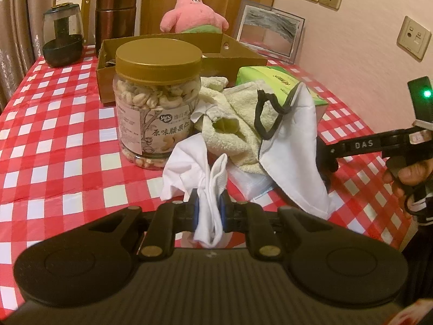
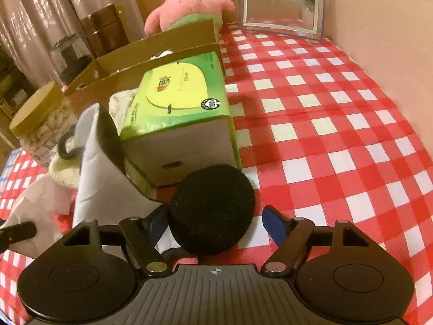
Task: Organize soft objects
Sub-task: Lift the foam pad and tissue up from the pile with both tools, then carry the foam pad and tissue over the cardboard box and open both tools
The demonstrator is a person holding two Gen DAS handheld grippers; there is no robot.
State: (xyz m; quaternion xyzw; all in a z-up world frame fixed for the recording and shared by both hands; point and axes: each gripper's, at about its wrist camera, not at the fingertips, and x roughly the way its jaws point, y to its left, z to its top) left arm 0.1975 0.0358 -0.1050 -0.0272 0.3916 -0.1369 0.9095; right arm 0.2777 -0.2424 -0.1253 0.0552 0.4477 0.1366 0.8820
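Observation:
My left gripper (image 1: 209, 212) is shut on a bunched white cloth (image 1: 189, 168), low in the left wrist view and just above the checked tablecloth. Behind the cloth lie a pale yellow towel (image 1: 238, 124) and a white fabric piece with a black strap (image 1: 292, 140). My right gripper (image 2: 216, 226) is open. A black round soft pad (image 2: 213, 208) lies between its blue pads (image 2: 273, 224); the left pad is close beside it and the right pad stands apart. In the left wrist view the right gripper (image 1: 328, 159) reaches in from the right, beside the white fabric.
A cashew jar (image 1: 158, 105) stands left of the pile, with an open cardboard box (image 1: 173, 43) behind it. A green tissue pack (image 2: 186, 92) lies beside the box. A pink plush star (image 1: 193, 10), a mirror (image 2: 281, 2), a dark canister and a glass pot line the back.

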